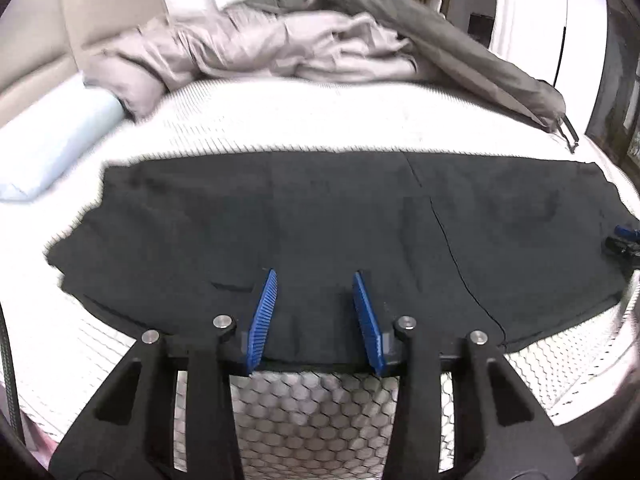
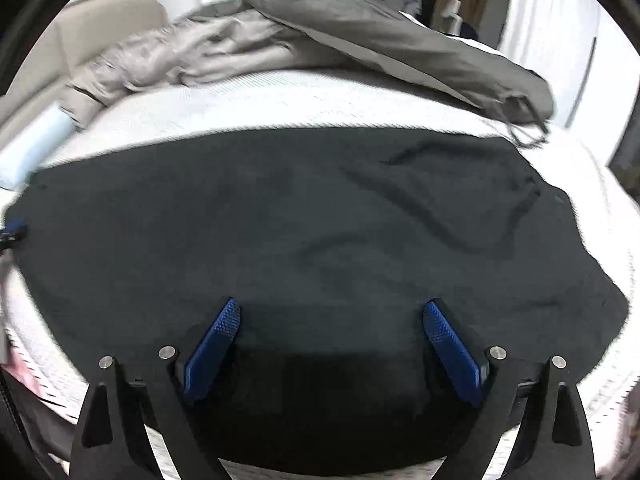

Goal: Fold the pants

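Note:
Black pants [image 1: 320,220] lie spread flat across the white mattress [image 1: 280,120], lengthwise left to right. My left gripper [image 1: 316,280] is open, its blue pads [image 1: 262,316] over the near edge of the pants. In the right wrist view the pants [image 2: 320,220] fill the middle, with wrinkles toward the right. My right gripper [image 2: 332,312] is wide open just above the near part of the pants, pads [image 2: 212,348] apart and holding nothing. The right gripper's tip shows at the right edge of the left wrist view [image 1: 624,240].
A crumpled grey duvet [image 1: 280,44] lies along the far side of the bed. A pale blue pillow [image 1: 52,140] sits at the far left by a beige headboard [image 1: 48,32]. White curtains [image 2: 552,20] hang behind.

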Tool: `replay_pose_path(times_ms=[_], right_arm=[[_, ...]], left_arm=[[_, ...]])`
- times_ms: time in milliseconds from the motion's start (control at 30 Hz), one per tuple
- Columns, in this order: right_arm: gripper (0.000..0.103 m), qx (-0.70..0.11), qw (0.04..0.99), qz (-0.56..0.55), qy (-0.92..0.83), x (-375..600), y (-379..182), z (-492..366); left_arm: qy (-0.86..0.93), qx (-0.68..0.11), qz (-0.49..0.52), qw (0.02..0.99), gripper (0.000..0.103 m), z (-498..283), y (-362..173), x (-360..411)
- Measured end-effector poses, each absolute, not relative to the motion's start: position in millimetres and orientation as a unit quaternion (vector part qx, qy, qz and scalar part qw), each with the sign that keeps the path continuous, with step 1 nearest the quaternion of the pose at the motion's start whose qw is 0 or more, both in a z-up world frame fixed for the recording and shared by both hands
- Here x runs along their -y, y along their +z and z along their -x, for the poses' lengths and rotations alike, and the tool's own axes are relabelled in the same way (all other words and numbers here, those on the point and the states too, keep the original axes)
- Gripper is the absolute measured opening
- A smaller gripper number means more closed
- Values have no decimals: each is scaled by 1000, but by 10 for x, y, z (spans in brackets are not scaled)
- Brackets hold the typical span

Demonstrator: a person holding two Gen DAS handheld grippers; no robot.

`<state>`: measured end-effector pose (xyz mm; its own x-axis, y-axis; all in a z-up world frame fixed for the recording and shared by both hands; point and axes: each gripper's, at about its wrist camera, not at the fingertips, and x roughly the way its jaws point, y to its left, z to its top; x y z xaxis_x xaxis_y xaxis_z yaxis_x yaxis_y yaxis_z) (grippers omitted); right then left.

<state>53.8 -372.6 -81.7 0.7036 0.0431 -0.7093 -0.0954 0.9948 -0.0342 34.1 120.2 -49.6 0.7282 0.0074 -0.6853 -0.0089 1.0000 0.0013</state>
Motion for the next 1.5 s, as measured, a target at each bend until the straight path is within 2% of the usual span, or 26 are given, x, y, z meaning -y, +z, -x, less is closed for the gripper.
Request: replay_pose_path(times_ms=[200, 367, 467, 567, 700, 767, 833, 867, 1100, 1167, 1200, 1267, 1367, 1500], right_arm=[[94, -387, 915, 48, 100, 3297, -858, -617], [94, -393, 911, 103, 72, 3284, -951, -612], [94, -394, 913, 100, 37, 3442, -963, -742], [94, -392, 915, 98, -14, 3621, -964, -768], [94, -387, 921, 31, 25, 3713, -859, -794], [94, -388, 920, 10, 51, 3654, -804, -809], [94, -390, 918, 12, 73, 3432, -768, -867], [94, -393, 915, 19, 86, 3310, -763, -907], [94, -429, 888, 129, 108, 2718, -1041, -1182], [93, -429, 886, 128, 119, 2790, -1005, -1190], [93, -422, 889, 148, 94, 2920, -1000, -1159], [94, -411, 896, 169, 23, 3252, -979, -1143], [94, -429, 900, 61, -46, 4096, -918, -1167], [90, -411, 891, 56, -183, 4767, -877, -1047]], left_arm=[[59, -377, 27, 924, 35, -389, -516, -1643], [167, -394, 28, 904, 35, -467, -790, -2303], [175, -396, 68, 899, 30, -519, -813, -2536], [182, -391, 73, 899, 31, -487, -707, -2421], [133, -337, 70, 929, 31, -393, -397, -1901], [69, -325, 64, 941, 40, -423, -305, -1483], [21, -337, 52, 940, 70, -545, -322, -1060], [-4, -347, 43, 937, 73, -620, -360, -834], [-136, -429, -58, 891, 75, -881, -874, 424], [-130, -433, -83, 888, 81, -856, -1001, 560], [-128, -428, -85, 891, 87, -844, -1017, 545], [-128, -433, -71, 889, 88, -846, -1040, 465], [-106, -441, -53, 890, 91, -976, -1065, 162], [-95, -449, -39, 888, 91, -1138, -1058, -27]])
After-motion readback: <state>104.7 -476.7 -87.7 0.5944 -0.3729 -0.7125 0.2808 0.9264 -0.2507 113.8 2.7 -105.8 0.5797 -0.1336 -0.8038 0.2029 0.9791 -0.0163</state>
